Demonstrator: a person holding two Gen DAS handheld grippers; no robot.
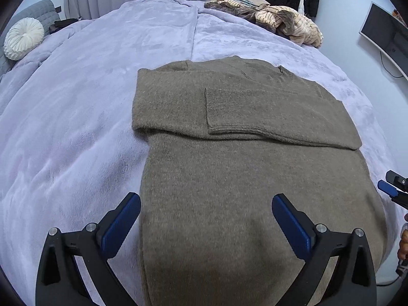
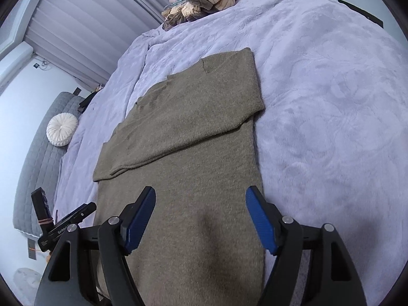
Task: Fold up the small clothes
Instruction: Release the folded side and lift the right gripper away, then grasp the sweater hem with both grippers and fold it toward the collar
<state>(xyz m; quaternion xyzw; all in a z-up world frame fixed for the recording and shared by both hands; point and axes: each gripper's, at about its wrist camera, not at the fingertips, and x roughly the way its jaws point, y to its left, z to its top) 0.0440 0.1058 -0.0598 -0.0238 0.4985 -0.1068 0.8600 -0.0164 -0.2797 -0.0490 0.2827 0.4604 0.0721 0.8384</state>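
Observation:
An olive-brown knit sweater (image 1: 229, 173) lies flat on the lilac bed cover, its sleeves folded across the chest, a ribbed cuff (image 1: 229, 104) on top. It also shows in the right wrist view (image 2: 193, 137). My left gripper (image 1: 206, 219) is open and empty, hovering over the sweater's near hem end, its left finger over the sweater's left edge. My right gripper (image 2: 201, 216) is open and empty over the same near end, toward the right edge. The right gripper's fingertip shows at the far right of the left wrist view (image 1: 389, 188).
The lilac fleece bed cover (image 1: 76, 117) spreads all around the sweater. A pile of striped beige and brown clothes (image 1: 278, 17) lies at the far right corner. A round white cushion (image 1: 23, 38) and grey headboard stand far left. A monitor (image 1: 382, 30) is at right.

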